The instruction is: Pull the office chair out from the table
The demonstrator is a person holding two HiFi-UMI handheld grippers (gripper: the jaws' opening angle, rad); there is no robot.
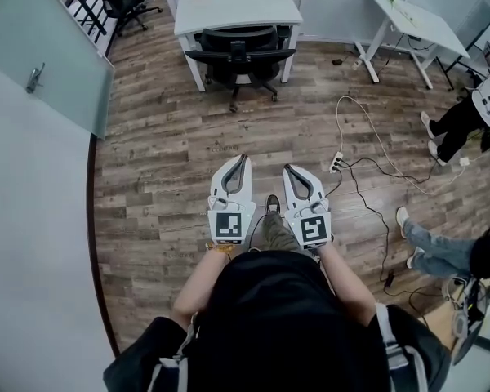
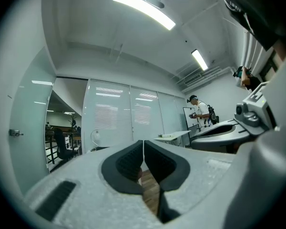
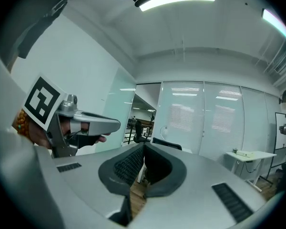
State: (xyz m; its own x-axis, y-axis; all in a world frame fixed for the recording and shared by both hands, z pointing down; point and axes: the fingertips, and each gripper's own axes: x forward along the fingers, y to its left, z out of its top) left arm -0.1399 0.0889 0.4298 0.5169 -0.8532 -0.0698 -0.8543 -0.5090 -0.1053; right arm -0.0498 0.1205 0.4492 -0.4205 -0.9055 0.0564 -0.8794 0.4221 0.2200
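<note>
Left gripper and right gripper, each with jaws pressed together on nothing, held level side by side in front of the person and pointing toward the chair. The chair stands well apart from both grippers, across a stretch of plank floor, its seat pushed under the near edge of the white table and its back turned to the person. Judged handling: a frame of moderate weight on a star base that probably carries castors, likely to roll freely on the hard floor and to swivel if pulled off-centre. The stiff top rim of the backrest, or an armrest, offers the firmest hold; the jaws would have to spread first. A cable trails on the floor to the right, clear of the straight path. No brand or legible writing appears; the square markers on the gripper cubes bear only black-and-white patterns.
</note>
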